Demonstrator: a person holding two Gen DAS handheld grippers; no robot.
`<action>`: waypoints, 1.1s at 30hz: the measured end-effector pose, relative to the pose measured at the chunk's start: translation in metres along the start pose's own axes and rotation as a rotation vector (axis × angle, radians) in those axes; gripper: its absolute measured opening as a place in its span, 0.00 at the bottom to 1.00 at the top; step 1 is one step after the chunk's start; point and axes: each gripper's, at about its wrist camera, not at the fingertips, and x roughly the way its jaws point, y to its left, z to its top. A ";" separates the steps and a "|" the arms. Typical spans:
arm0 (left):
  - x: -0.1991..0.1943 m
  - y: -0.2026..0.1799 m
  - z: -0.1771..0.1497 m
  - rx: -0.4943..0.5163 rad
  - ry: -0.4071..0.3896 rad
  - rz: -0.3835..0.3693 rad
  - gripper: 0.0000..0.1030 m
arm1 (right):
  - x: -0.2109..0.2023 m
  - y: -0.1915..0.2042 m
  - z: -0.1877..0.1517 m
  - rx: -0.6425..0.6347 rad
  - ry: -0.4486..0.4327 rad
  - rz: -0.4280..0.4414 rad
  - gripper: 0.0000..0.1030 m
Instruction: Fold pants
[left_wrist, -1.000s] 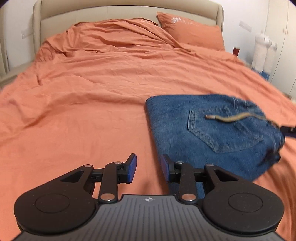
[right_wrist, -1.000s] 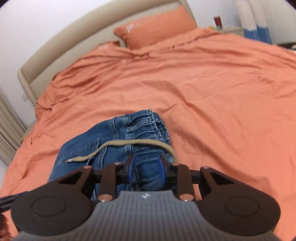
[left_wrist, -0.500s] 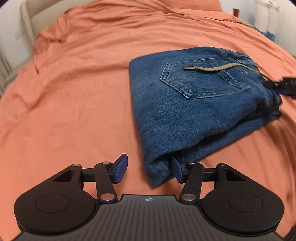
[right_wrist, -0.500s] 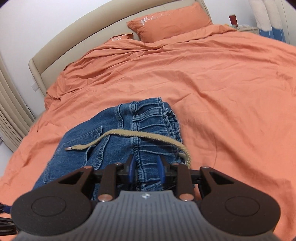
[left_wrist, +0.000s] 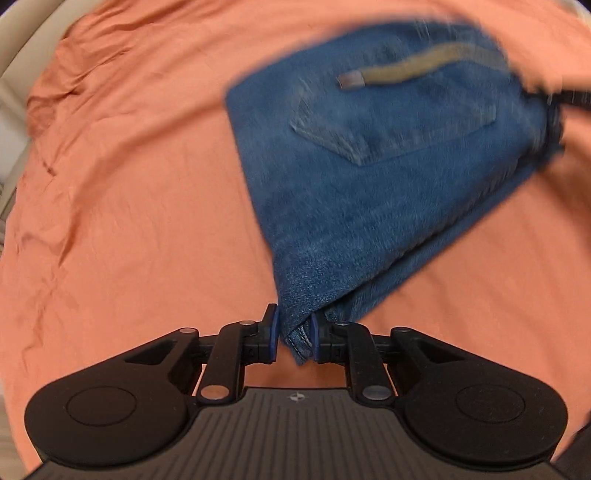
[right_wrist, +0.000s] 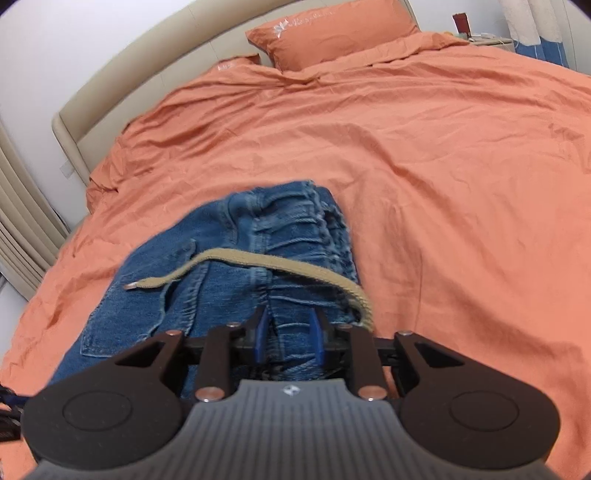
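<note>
In the left wrist view, the far part of the folded jeans (left_wrist: 373, 177) is smeared by motion blur, so the back pocket and the tan drawstring (left_wrist: 413, 66) lying across it are only roughly made out. The jeans' right end is partly covered by a dark shape cut off at the frame's right side, which cannot be identified. The near corner of the denim is pinched between the blue pads of the left gripper (left_wrist: 293, 334). The garment is spread on the orange duvet (left_wrist: 140, 206), toward the bed's right side.

In the right wrist view, the gathered waistband of the jeans (right_wrist: 236, 266) is clamped between the pads of the right gripper (right_wrist: 288, 336); the cloth below the pads is hidden by the gripper body. The drawstring (right_wrist: 258, 264) is draped over the waistband, its tipped end resting on the pocket. An orange pillow (right_wrist: 332, 33) is propped against the beige headboard (right_wrist: 122, 81) at the bed's far edge.
</note>
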 end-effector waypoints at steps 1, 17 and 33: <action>0.008 -0.010 -0.006 0.058 -0.002 0.033 0.18 | 0.001 -0.001 -0.001 -0.010 0.003 -0.002 0.07; -0.008 0.005 -0.066 -0.035 -0.055 0.084 0.00 | 0.003 -0.002 -0.002 -0.007 0.007 -0.002 0.07; -0.040 0.057 0.016 -0.358 -0.318 -0.108 0.50 | -0.030 -0.040 0.008 0.175 -0.024 0.093 0.52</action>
